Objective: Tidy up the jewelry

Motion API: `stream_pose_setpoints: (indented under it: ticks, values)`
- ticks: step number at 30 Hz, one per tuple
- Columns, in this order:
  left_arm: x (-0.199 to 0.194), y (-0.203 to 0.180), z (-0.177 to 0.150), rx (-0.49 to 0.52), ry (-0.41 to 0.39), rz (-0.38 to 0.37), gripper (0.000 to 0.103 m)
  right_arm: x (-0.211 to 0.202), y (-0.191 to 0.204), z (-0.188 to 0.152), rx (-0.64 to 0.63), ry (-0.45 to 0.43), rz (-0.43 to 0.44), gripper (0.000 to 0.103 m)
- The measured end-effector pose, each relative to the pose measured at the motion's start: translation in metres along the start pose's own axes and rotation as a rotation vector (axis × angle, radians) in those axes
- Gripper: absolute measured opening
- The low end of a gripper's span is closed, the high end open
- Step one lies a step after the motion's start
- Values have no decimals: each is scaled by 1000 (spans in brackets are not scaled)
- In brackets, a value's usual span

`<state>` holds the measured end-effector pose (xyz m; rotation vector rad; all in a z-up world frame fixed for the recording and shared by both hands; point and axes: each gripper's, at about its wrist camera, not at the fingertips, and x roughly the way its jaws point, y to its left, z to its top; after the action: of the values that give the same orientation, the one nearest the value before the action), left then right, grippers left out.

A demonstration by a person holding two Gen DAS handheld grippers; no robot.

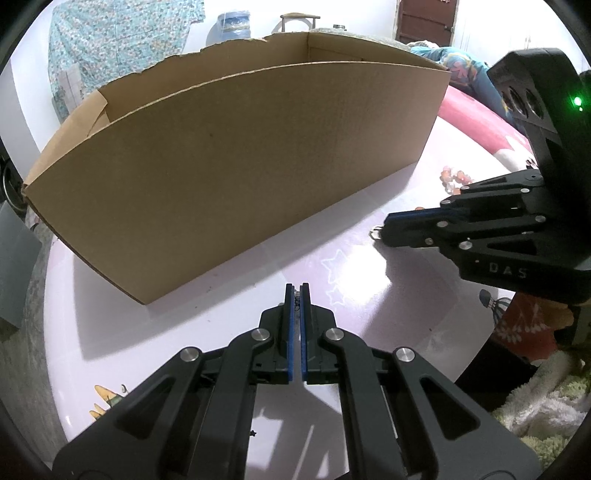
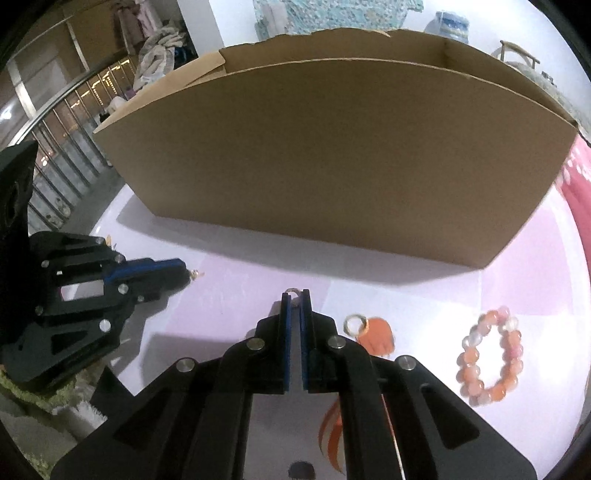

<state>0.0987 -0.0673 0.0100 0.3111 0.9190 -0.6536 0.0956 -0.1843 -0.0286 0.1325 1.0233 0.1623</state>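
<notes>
before the box (image 2: 332, 147), right gripper (image 2: 295, 295) jaws pinching ring (image 2: 293, 291)

A big blue water jug (image 1: 231, 26) stands far back by the wall, next to a hanging cloth with a blue-green pattern (image 1: 118, 40). A dark brown door (image 1: 424, 20) is in the back. Fluffy towels (image 1: 546, 410) lie low beside the table.
</notes>
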Motion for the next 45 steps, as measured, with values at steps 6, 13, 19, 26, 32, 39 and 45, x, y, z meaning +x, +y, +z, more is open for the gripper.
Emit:
stream_pose_setpoints:
  ticks: [6,13,19,26,32,39,45]
  values:
    - [1,3,-1,-13,4,-4,2,-3,6,-2,8,0,66,6]
    - [2,5,-1,-14,7,-5,2,-2,5,0,43,-2,30,27]
    - [3,5,-1,-19,9,-1,2,-10,10,-2,17,-29,1,27]
    - [5,5,-1,-19,7,-7,2,-26,-24,-11,76,-51,-112,27]
    - [4,3,0,-9,8,-9,2,-22,-29,-11,71,-45,-123,27]
    - [4,2,0,-7,13,-4,2,-18,-25,-15,40,-45,-135,20]
    - [5,1,2,-5,14,-2,2,-20,-26,-16,-10,-37,-123,11]
